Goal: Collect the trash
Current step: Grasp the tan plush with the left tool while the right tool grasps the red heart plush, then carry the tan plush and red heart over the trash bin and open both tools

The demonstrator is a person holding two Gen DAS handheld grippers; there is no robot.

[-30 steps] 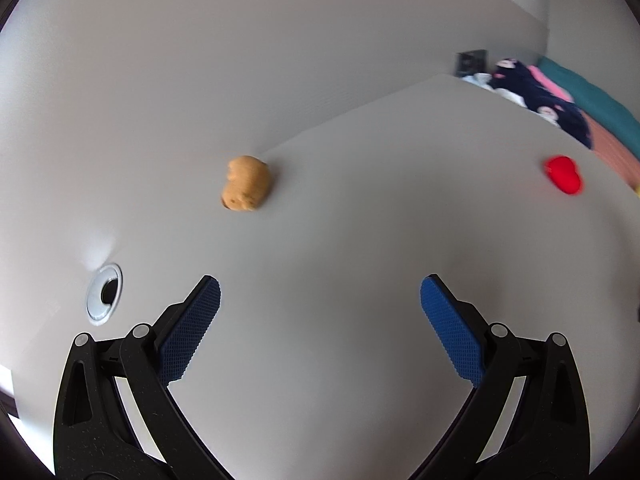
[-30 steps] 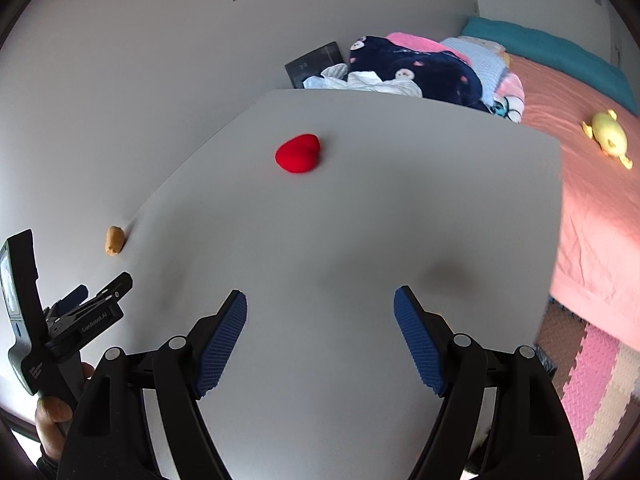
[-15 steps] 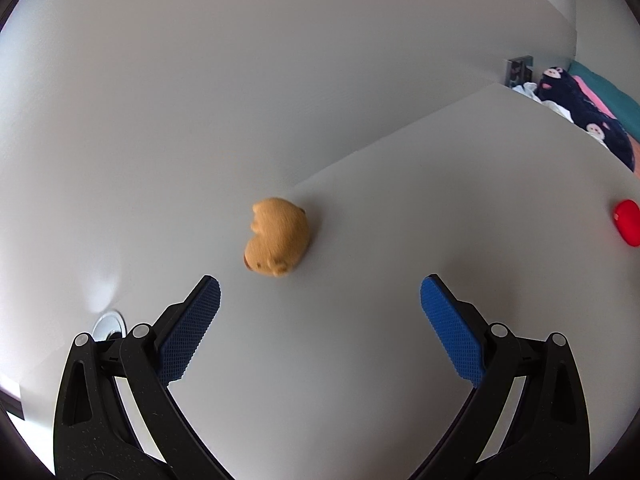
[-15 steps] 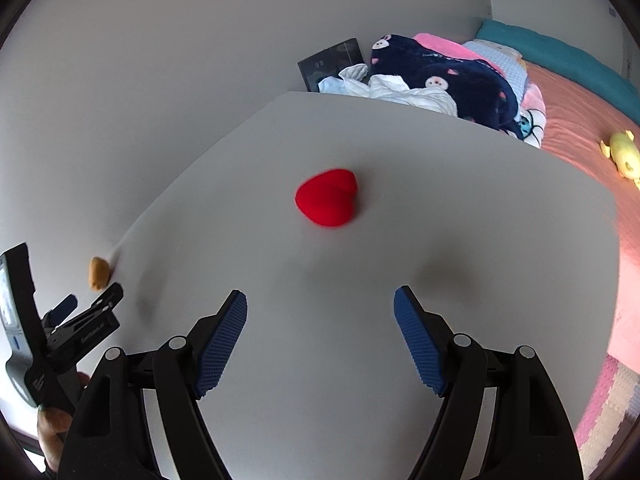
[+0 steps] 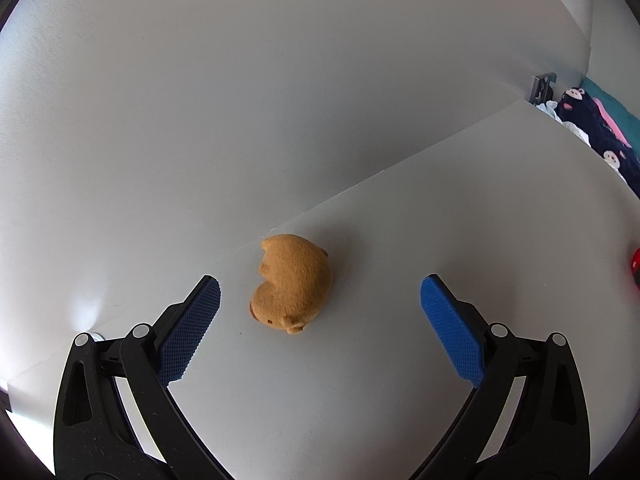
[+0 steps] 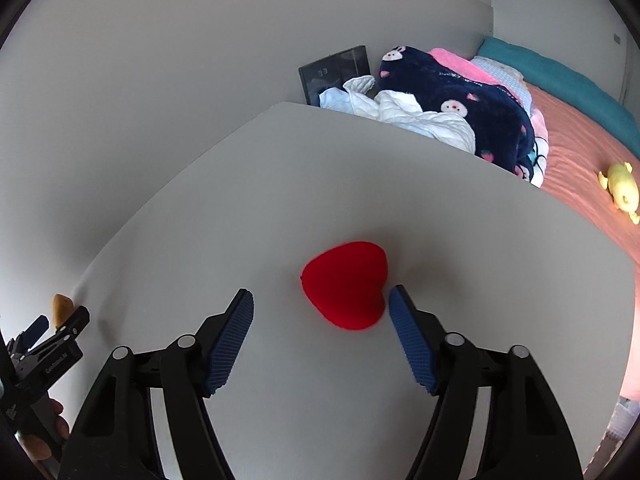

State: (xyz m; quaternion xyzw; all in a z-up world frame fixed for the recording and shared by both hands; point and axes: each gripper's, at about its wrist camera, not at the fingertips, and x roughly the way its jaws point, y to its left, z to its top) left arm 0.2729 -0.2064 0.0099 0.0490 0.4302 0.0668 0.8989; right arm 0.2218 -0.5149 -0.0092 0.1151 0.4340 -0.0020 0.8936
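Note:
A tan plush animal (image 5: 294, 283) lies on the white table (image 5: 360, 380) close to the wall edge. My left gripper (image 5: 320, 300) is open, and the plush sits just ahead between its blue pads, nearer the left one. A red plush heart (image 6: 346, 283) lies on the table in the right wrist view. My right gripper (image 6: 321, 306) is open, with the heart just ahead between the fingertips, close to the right pad (image 6: 404, 320). The tan plush (image 6: 62, 309) and the left gripper (image 6: 48, 340) also show at the far left there.
The wall (image 5: 280, 100) runs along the table's far side. Beyond the table's end lie a pile of clothes and a dark blue blanket (image 6: 460, 108), a black panel (image 6: 336, 70), and a bed with a yellow toy (image 6: 620, 190). The red heart's edge (image 5: 636, 266) shows at far right.
Both grippers have moved forward: the tan plush has come in between the left pads and the red heart between the right pads. Both stay open.

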